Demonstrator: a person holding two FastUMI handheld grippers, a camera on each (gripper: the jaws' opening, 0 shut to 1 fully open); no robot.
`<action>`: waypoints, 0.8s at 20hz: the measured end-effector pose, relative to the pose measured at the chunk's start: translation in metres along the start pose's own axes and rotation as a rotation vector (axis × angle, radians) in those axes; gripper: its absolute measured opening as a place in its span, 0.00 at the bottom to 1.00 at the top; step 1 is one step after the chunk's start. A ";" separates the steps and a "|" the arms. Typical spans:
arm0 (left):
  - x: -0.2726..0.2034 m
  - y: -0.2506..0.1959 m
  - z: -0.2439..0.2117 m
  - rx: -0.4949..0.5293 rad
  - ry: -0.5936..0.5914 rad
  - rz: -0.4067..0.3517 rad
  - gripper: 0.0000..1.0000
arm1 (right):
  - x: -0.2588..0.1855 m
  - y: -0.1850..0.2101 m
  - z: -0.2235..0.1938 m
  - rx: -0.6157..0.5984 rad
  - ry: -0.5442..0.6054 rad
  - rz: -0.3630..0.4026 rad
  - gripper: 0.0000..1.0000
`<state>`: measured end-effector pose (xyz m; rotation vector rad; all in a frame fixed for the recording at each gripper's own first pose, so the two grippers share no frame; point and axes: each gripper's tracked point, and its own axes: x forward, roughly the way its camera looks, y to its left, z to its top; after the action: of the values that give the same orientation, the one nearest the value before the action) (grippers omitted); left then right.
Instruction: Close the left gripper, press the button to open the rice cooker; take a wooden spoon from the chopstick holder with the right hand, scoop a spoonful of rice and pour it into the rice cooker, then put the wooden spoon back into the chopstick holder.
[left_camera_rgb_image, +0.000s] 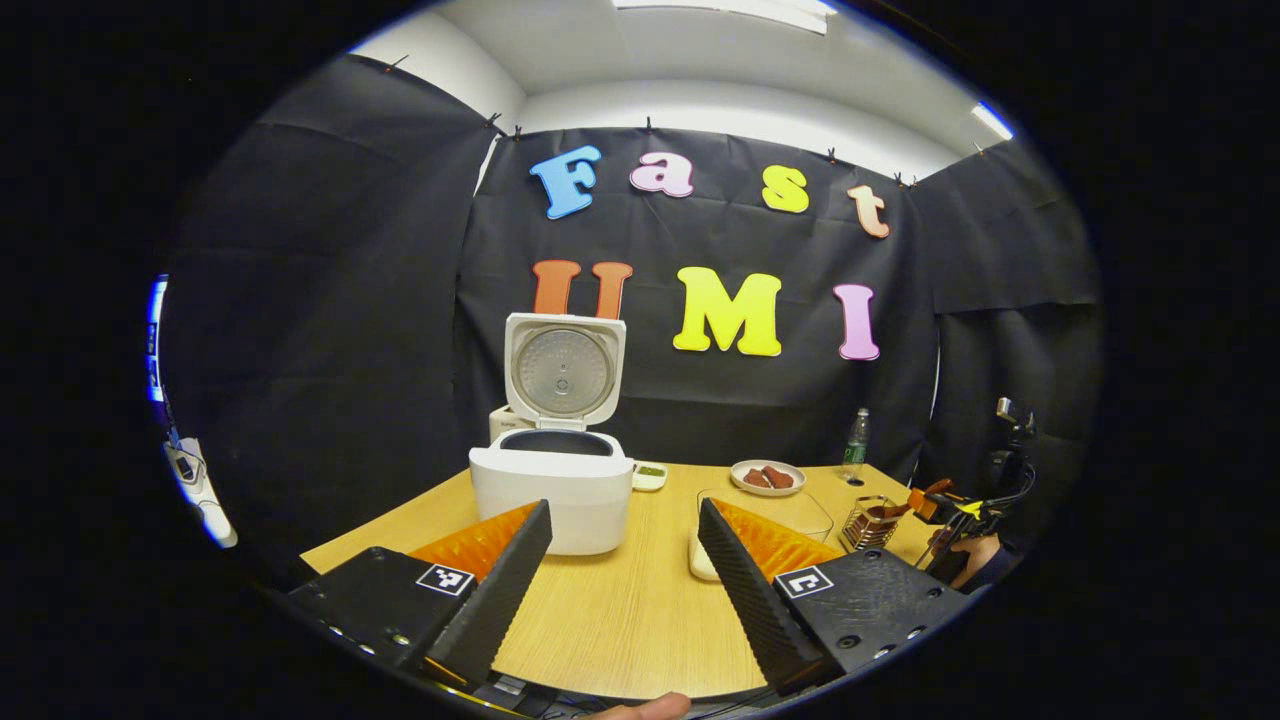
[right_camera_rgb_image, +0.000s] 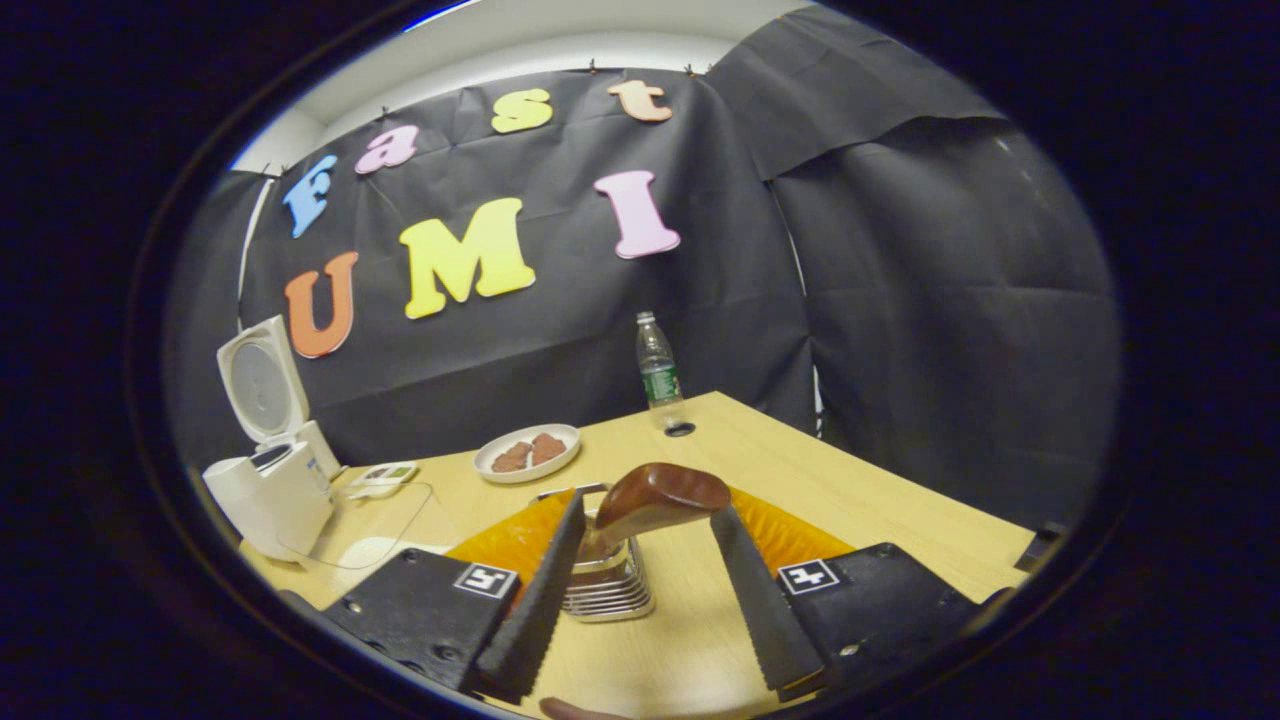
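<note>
The wooden spoon (right_camera_rgb_image: 655, 500) stands handle-up in the chopstick holder (right_camera_rgb_image: 608, 585), a ribbed metal rack at lower centre of the right gripper view. Its rounded brown end leans toward the right of the frame, which leaves it offered for a side grip. The right gripper (right_camera_rgb_image: 640, 560) is spread wide, with one finger on each side of the spoon. The left finger is just beside the rack and the handle; the right finger stands near but apart. Neither finger presses on the wood, so in my judgement the spoon is bracketed but not yet gripped.

In the left gripper view the same holder (left_camera_rgb_image: 868, 522) appears at lower right, with the right gripper (left_camera_rgb_image: 950, 510) and a hand (left_camera_rgb_image: 975, 560) beside it.

The rice cooker (left_camera_rgb_image: 552, 490) stands at centre left of that view, lid (left_camera_rgb_image: 564, 370) upright and the dark pot mouth exposed; the button step appears done. The left gripper (left_camera_rgb_image: 625, 560) hangs wide and empty, well apart from the cooker and holding nothing.

A clear container (left_camera_rgb_image: 770, 530) with something white in it, probably the rice, sits just right of the cooker, partly hidden behind the left gripper's right finger.

Further out on the table (right_camera_rgb_image: 850, 500) lie a plate (right_camera_rgb_image: 527, 452) of brown pieces, a small dish (right_camera_rgb_image: 380, 477) and a bottle (right_camera_rgb_image: 657, 372) at the far edge.
</note>
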<state>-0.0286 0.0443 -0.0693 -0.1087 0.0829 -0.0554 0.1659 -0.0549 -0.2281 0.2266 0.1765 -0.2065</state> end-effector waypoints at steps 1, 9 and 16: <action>0.000 -0.001 0.002 -0.006 -0.003 -0.008 0.94 | 0.005 0.004 -0.001 0.015 -0.009 0.003 0.74; 0.022 -0.023 -0.015 0.019 0.029 -0.074 0.94 | 0.028 0.041 -0.001 -0.100 -0.004 0.027 0.19; 0.028 -0.024 -0.016 0.061 0.026 -0.092 0.94 | 0.030 0.071 0.022 -0.230 0.018 0.104 0.11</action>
<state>-0.0036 0.0167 -0.0841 -0.0505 0.1020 -0.1513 0.2138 0.0021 -0.1984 0.0091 0.2036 -0.0793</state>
